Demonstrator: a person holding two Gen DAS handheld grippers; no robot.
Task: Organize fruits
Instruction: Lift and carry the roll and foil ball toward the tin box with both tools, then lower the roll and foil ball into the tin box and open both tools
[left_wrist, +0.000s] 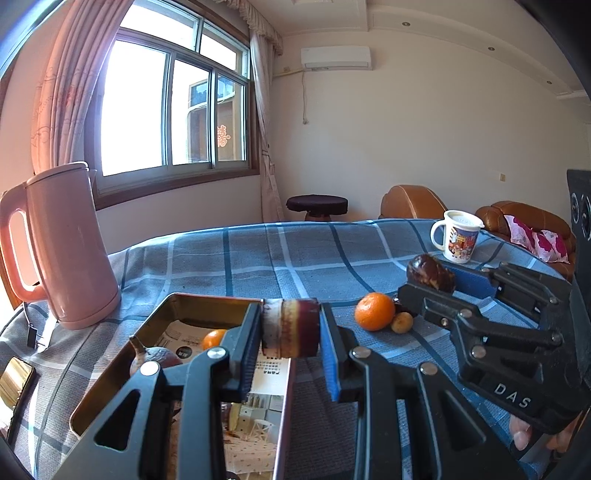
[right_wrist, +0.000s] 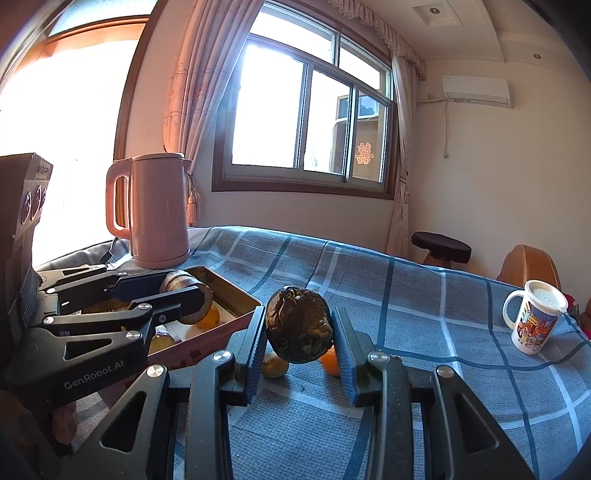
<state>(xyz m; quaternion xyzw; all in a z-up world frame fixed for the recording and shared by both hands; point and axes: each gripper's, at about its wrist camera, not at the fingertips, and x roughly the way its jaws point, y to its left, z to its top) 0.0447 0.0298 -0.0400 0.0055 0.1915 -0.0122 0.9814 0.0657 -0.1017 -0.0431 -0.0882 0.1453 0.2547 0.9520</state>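
Note:
My left gripper (left_wrist: 290, 328) is shut on a dark purple sugarcane piece (left_wrist: 291, 326) and holds it above the right rim of a gold metal tin (left_wrist: 207, 301). The tin holds a small orange (left_wrist: 213, 339) and a dark passion fruit (left_wrist: 155, 360). My right gripper (right_wrist: 298, 326) is shut on a dark wrinkled fruit (right_wrist: 298, 325) above the blue plaid cloth. An orange (left_wrist: 374, 311) and a small yellowish fruit (left_wrist: 402, 322) lie on the cloth beneath it. The right gripper also shows in the left wrist view (left_wrist: 430, 278), and the left gripper shows in the right wrist view (right_wrist: 184, 291).
A pink kettle (left_wrist: 70, 247) stands at the table's back left, beside the tin. A white printed mug (left_wrist: 458, 236) stands at the back right. A phone (left_wrist: 14, 380) lies at the left edge. A stool (left_wrist: 317, 205) and brown sofa (left_wrist: 410, 201) stand beyond the table.

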